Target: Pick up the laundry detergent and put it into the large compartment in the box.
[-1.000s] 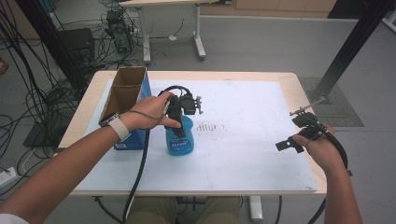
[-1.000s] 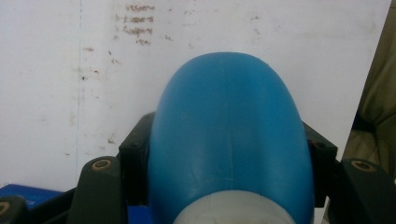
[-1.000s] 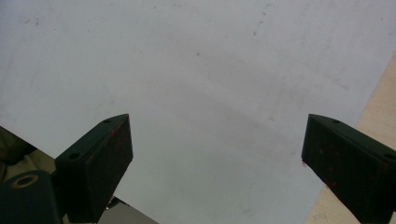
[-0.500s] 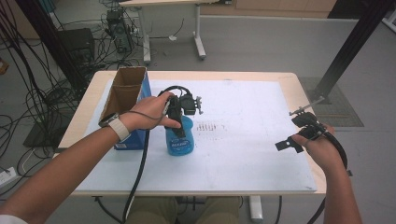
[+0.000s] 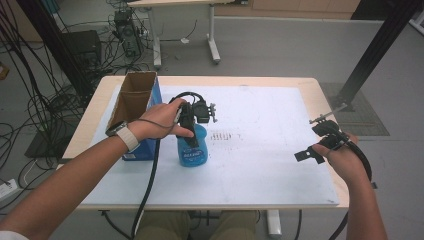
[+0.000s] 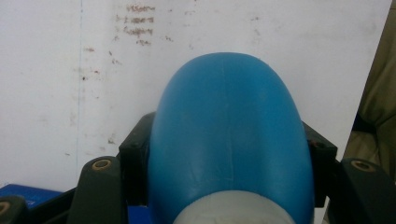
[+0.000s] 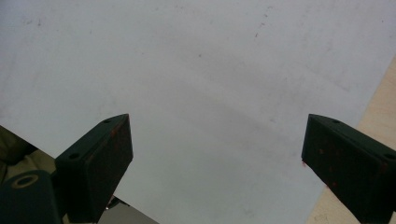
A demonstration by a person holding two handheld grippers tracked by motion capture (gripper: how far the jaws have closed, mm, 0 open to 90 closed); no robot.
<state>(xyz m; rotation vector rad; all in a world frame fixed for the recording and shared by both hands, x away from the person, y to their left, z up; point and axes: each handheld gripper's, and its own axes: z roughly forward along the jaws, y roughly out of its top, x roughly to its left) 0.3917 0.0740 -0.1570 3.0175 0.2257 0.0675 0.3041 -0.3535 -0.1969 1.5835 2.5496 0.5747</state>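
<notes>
Gripping the blue plastic bottle from above, our left gripper has its black jaws clamped on either side of the rounded body, and in the left gripper view that blue bottle bulges up between the two pads, with a pale cap or collar just showing at the bottom edge. The bottle stands upright on the white mat, just beside the open cardboard box with the blue sides, toward the left half of the table.

Now, how will this one handle? We judge it light to middling, depending on how much liquid is left, which we cannot tell from here. The wall looks smooth and glossy, so it could slide in the pads, and thin plastic like this will likely give a little under a squeeze. The shape swells in the middle and narrows upward, so a hold at the widest part of the body, as we have it, seems the safest: higher up, the taper could let it slip out. Lifting straight and slowly should keep it from swinging.

Over on the other side, our right gripper hangs near the right edge of the mat, well apart from the bottle, jaws spread wide with nothing between them, and its own view looks down on bare white mat.
</notes>
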